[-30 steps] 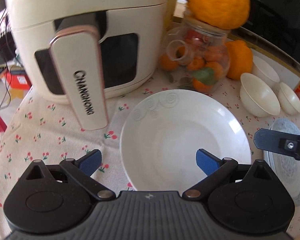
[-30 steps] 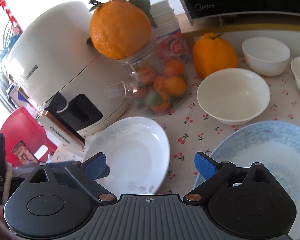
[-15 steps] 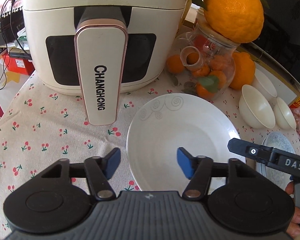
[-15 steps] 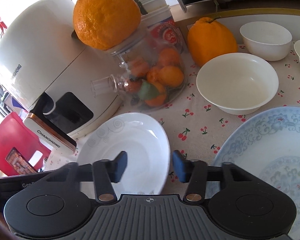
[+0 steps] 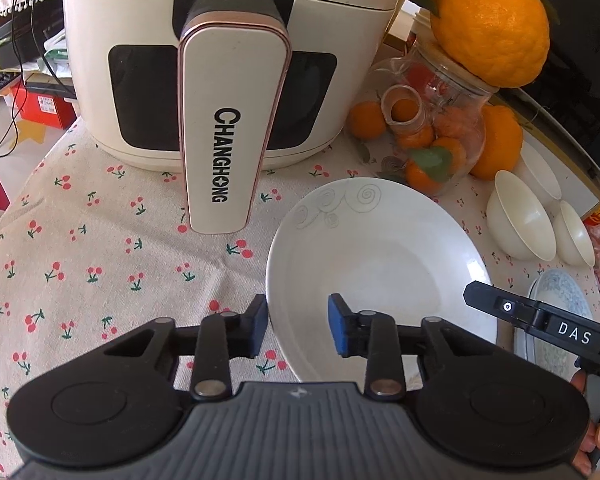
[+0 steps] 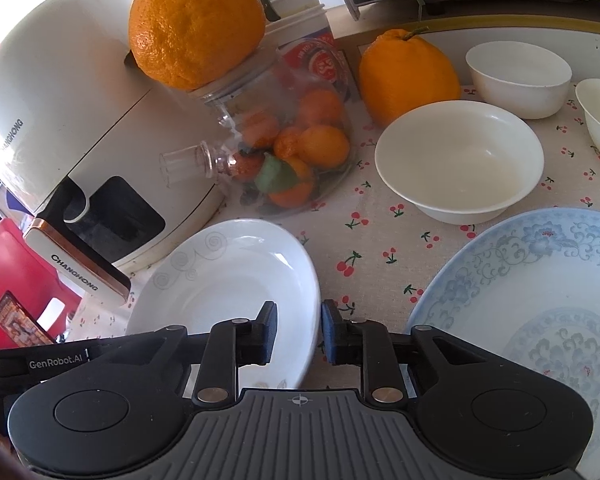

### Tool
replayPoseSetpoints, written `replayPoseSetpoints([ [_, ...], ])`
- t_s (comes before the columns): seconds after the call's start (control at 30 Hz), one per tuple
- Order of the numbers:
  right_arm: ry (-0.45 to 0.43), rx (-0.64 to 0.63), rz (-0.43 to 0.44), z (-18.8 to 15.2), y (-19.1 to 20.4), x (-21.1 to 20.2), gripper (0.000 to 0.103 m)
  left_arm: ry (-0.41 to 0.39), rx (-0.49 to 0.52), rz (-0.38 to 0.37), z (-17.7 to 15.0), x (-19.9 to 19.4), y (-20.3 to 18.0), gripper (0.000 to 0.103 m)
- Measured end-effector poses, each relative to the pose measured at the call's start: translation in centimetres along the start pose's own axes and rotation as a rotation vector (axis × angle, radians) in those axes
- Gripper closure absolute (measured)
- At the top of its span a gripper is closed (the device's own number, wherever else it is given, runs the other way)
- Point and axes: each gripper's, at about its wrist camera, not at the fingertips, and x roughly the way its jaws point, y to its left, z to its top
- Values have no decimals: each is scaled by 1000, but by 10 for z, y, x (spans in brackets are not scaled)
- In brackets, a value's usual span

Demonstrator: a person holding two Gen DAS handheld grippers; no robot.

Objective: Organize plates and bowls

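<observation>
White deep plate: we see the glossy white ceramic plate with grey scroll marks (image 5: 376, 264) lying flat on the cherry-print cloth of the table (image 5: 80, 240), just in front of the cream air fryer (image 5: 228, 60) and beside the glass jar of small oranges (image 5: 432, 136).
Left gripper: our left gripper (image 5: 298, 324) straddles the plate's near-left rim, one blue pad outside it and one over the inside; the fingers are partly closed with a clear gap, and we cannot tell whether they touch the rim yet.
Right gripper: our right gripper (image 6: 296, 330) straddles the same plate's right rim, fingers narrow but not closed, one inside and one outside.
Why so: we judge both sets of fingers are lined up on opposite rims so the plate can be pinched and lifted level.
Likely destination: the pale blue floral-patterned plate (image 6: 540, 292) lies to the right, near the plate but apart from it; stacking there looks plausible to us.
Bowls: three cream bowls sit toward the far right of the table, the nearest (image 6: 460, 160) just behind the blue plate.
Open room: bare cloth lies to the left of the plate, toward the table's left edge.
Tight spots: the fryer's handle (image 5: 232, 132) overhangs close to the plate's far-left rim, and a large orange (image 5: 492, 20) rests on the jar, so we would lift well away from both.
</observation>
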Motion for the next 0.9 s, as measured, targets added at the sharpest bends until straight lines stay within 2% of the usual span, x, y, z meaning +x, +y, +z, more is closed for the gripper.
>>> replayPoseSetpoints([
  [0.17, -5, -3, 0, 0, 0, -1, 82, -4, -16, 22, 0, -2, 3, 86],
  [0.23, -12, -1, 2, 0, 0, -2, 82, -8, -27, 20, 0, -3, 4, 88],
  [0.9, -97, 22, 11, 6, 0, -32, 82, -93, -14, -36, -1, -36, -4, 88],
])
